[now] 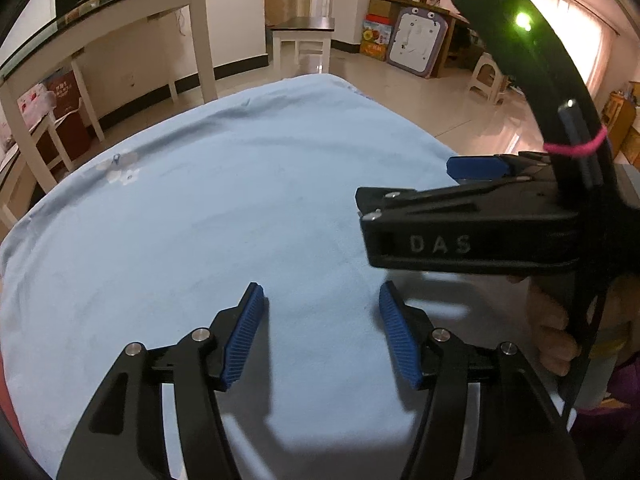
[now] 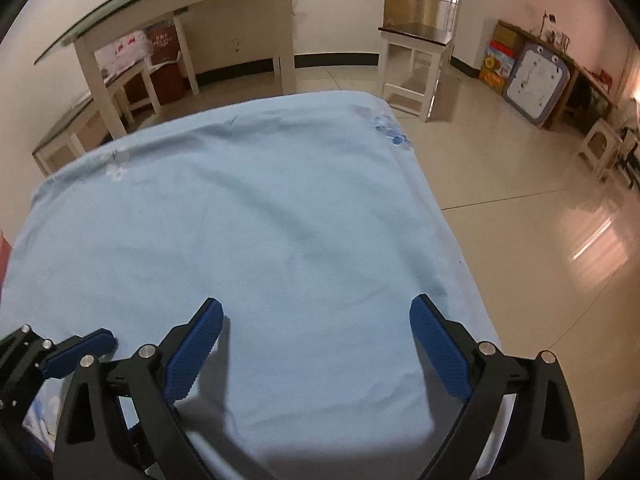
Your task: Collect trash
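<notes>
Hovering over a light blue cloth [image 1: 224, 216] that covers the tabletop, the left tool [image 1: 322, 334] has its blue ribbed pads spread apart with only bare cloth between them. No earlier picture is at hand, so only the present stance can be told: nothing is pinched. The right tool [image 2: 316, 354] stands spread wider, its two blue pads well apart above the near part of the cloth, and it too grips nothing.

From the left wrist view, the right tool's black body with raised letters crosses the cloth's right edge, and a hand [image 1: 554, 340] holds its grip below; a pink band [image 1: 576, 146] is wound around the upright black part. From the right wrist view, one blue pad of the left tool lies just beside the right tool's left finger, at the cloth's near left corner.

No piece of trash can be made out on the cloth. The cloth bears only a faint flower print [image 1: 118, 168] near its far left edge and a blue printed patch [image 2: 394, 132] at its far right corner.

Beyond the cloth's far edge stand a glass-topped white table [image 2: 180, 12] and a dark-topped white stool [image 2: 416, 60] on a pale tiled floor [image 2: 520, 208].
</notes>
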`<state>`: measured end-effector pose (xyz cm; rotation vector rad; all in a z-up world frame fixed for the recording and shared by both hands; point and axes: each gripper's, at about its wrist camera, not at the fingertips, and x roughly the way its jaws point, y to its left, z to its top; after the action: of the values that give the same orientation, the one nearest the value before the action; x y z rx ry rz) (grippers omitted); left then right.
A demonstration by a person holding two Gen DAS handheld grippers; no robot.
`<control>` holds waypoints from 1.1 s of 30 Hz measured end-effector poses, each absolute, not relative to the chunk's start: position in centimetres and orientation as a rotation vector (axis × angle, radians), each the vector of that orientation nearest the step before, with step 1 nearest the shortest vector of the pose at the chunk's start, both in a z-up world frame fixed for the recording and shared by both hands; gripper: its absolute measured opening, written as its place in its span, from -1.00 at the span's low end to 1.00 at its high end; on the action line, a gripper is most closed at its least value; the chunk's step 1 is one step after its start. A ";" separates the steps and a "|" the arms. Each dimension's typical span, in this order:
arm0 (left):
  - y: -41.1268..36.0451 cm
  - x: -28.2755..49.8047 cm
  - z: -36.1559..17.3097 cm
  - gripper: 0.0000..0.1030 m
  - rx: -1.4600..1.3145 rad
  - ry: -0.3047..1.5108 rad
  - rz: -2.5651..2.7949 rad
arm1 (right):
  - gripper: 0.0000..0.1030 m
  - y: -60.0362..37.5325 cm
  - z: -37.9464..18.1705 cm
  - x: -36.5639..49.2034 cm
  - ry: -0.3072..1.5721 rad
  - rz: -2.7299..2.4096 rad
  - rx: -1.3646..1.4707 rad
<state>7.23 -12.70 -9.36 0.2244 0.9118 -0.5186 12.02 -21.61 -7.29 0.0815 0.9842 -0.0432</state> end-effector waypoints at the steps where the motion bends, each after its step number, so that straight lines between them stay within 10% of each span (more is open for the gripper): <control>1: -12.7 7.4 -9.4 0.20 0.224 0.913 -0.521 | 0.83 -21.7 -7.3 12.0 0.980 -0.035 0.088; 33: -11.5 8.3 -9.3 0.23 0.154 0.927 -0.330 | 0.77 -22.0 -7.5 11.5 0.985 -0.038 0.062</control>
<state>8.30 -11.54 -9.25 0.1536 0.9268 -0.3299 11.51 -21.96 -7.51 0.0616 0.9852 -0.0380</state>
